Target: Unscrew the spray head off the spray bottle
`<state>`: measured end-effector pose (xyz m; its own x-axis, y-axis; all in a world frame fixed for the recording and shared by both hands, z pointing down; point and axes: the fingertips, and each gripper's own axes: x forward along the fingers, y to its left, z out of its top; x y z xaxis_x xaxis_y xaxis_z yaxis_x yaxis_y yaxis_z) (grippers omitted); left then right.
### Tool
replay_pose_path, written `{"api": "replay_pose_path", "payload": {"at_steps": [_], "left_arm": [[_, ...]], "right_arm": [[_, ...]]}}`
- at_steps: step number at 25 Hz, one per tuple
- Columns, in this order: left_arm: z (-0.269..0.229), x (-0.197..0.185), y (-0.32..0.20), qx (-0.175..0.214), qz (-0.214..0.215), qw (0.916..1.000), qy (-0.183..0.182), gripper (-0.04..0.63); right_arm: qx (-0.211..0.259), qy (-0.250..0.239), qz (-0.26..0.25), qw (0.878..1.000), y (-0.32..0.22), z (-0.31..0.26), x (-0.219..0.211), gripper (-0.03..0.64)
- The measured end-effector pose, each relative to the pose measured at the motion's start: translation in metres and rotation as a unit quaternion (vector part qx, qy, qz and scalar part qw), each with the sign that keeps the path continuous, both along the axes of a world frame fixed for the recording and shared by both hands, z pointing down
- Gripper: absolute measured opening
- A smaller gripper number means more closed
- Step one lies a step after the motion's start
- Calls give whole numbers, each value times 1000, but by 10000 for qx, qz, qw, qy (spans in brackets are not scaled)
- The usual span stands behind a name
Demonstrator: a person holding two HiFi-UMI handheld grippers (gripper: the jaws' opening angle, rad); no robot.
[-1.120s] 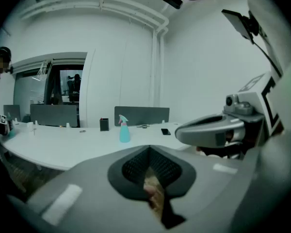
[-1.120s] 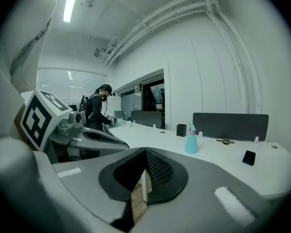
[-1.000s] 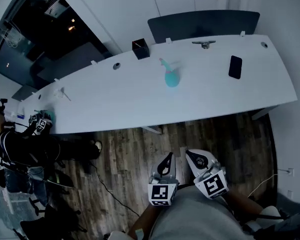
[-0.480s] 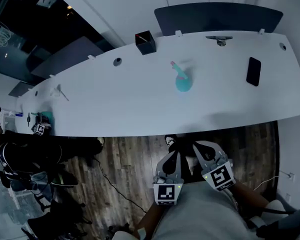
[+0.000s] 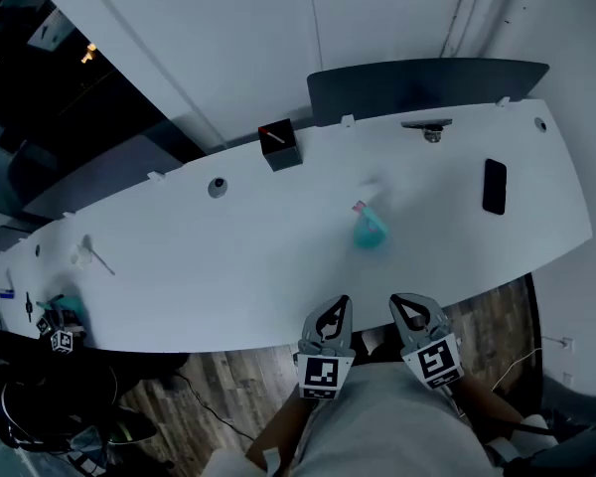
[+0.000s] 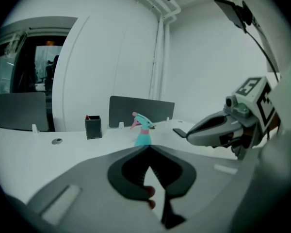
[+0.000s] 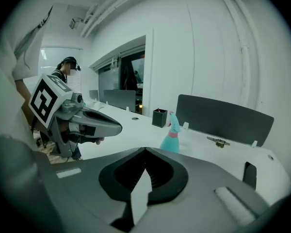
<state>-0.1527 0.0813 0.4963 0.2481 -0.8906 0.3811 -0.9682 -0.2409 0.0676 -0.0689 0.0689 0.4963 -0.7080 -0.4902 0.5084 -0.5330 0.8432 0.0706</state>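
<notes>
Closest to the person are the two tongs, held side by side just at the near edge of the table. The left gripper [image 5: 340, 304] has its jaws pressed together with nothing between them. The right gripper [image 5: 399, 302] is the same, closed tight and holding nothing. Both point out over the long white table [image 5: 209, 266]. The spray bottle [image 5: 369, 231] stands upright near the middle of the table, a bit past the tongs and apart from them. Nothing touches it. It is blue-green, wide at the bottom and thin at the top. The spray head [image 5: 362, 208] sits on top, with a pink ring just under it. The bottle looks like smooth plastic, so I think it is light and a little slippery. It could slide or tip over if pushed from one side. I cannot tell if there is water in it. I think one gripper should hold the wide body tight so it cannot spin. The other should take the head low down by the pink ring and turn it. Off to the right lies a black phone [image 5: 494, 186]. Farther back is a black pen cup [image 5: 279, 148], and behind the table a dark panel [image 5: 427, 85] stands by the white wall.
</notes>
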Motion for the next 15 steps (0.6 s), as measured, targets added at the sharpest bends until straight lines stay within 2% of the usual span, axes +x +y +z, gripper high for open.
{"api": "replay_pose_path", "payload": {"at_steps": [3,6,10,14,15], "left_arm": [[13,-9,-16,-167,156,9997,51,2],[21,-4,-29,-276,269,9992,141,2],[33,3,-51,-376,313,9988,87,2],[39,2,-66,-611,29,9981,-71,2],[39,1,-69,-653,-69,9978,-97,2]], "right_arm": [[-143,102,231,9996,-12,6,-3,0],[-248,202,227,9992,-19,13,-1,0],[-238,272,-4,9993,-39,30,1,0],[-215,412,-401,9981,-56,50,6,2],[-329,434,-571,9969,-59,58,4,58]]}}
